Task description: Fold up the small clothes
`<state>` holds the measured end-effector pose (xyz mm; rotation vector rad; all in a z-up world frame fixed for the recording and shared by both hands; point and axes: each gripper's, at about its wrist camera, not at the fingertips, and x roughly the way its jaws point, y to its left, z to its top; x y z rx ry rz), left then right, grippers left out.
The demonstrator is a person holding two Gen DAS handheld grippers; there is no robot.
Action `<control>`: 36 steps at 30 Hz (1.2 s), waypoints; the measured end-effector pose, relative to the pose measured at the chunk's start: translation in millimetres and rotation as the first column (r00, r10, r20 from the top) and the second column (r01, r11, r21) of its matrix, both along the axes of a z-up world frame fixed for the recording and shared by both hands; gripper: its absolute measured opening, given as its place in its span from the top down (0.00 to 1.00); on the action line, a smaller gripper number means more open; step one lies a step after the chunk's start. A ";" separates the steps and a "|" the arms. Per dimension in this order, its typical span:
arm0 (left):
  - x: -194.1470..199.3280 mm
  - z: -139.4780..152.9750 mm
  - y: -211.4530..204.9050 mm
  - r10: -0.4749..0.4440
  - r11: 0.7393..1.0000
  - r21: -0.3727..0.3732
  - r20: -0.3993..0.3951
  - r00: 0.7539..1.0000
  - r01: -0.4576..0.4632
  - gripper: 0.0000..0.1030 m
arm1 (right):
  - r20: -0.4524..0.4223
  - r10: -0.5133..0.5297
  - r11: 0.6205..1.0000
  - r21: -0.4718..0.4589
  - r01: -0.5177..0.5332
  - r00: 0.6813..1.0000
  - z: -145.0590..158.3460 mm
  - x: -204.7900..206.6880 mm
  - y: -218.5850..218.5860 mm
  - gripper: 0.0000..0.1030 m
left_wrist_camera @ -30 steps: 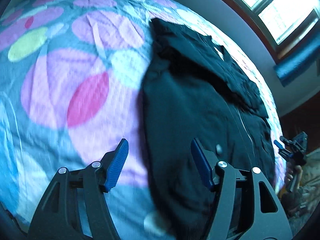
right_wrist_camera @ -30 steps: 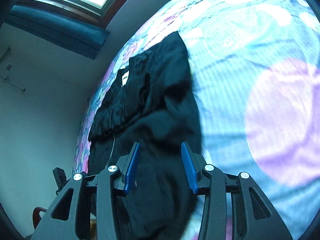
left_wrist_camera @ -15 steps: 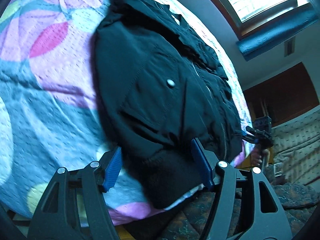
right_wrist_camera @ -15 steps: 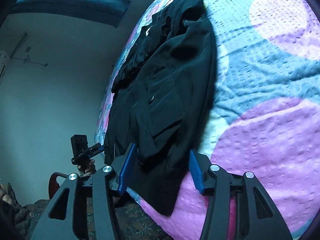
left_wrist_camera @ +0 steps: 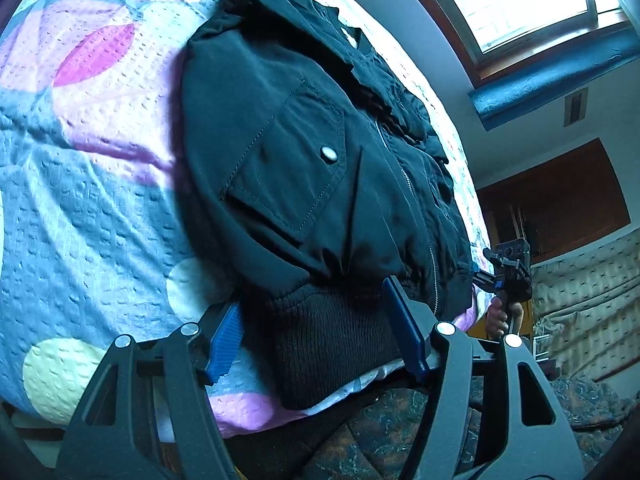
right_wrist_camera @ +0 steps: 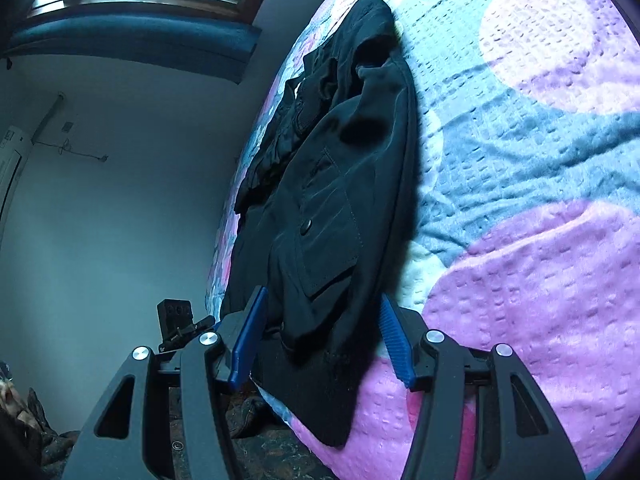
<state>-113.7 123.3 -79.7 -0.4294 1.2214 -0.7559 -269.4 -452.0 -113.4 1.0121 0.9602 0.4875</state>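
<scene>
Left tool point(left_wrist_camera: 316, 332) jaws apart, straddling jacket point(left_wrist_camera: 320, 152) hem (ribbed band); right tool point(right_wrist_camera: 322, 338) likewise apart, pads unpressed.

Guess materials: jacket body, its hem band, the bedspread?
Jacket body: smooth woven cloth, likely synthetic, with a faint sheen and crisp stitched pocket seams. Hem band: ribbed knit, matte, with vertical ridges visible. Bedspread: puckered, quilted-looking fabric with a dimpled surface, probably cotton or a blend.

Matt woven jacket point(left_wrist_camera: 304, 152) on dimpled quilted bedspread point(left_wrist_camera: 92, 184).
</scene>
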 end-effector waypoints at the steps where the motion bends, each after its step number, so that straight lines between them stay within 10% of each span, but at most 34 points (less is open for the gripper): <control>1: -1.6 0.4 0.5 -0.001 1.000 0.005 0.004 1.000 0.001 0.38 | 0.000 0.027 1.000 -0.013 -0.027 1.000 1.9 -0.3 2.8 0.47; 11: -11.9 0.7 -12.1 -0.101 0.994 0.032 0.017 0.995 0.101 0.41 | -0.020 0.198 0.980 -0.015 -0.199 0.980 8.4 -19.7 26.4 0.44; 15: -5.8 -5.1 -12.2 -0.061 0.997 0.054 -0.018 0.998 0.062 0.84 | -0.041 0.200 0.976 -0.076 -0.202 0.979 7.6 -17.6 37.1 0.81; 20: -6.1 3.1 -6.5 -0.021 0.999 0.048 -0.005 1.000 0.021 0.90 | -0.008 0.165 0.986 -0.006 -0.165 0.986 12.8 -20.9 31.0 0.89; 29: 34.2 54.8 6.3 0.069 0.964 -0.258 0.019 0.997 -0.062 0.90 | 0.143 0.029 0.959 0.275 -0.068 0.989 46.5 14.3 -7.5 0.90; 36: 128.9 69.3 -11.7 0.114 0.939 -0.330 0.022 0.993 -0.100 0.90 | 0.152 -0.037 0.933 0.360 -0.021 0.988 46.4 120.1 -32.3 0.90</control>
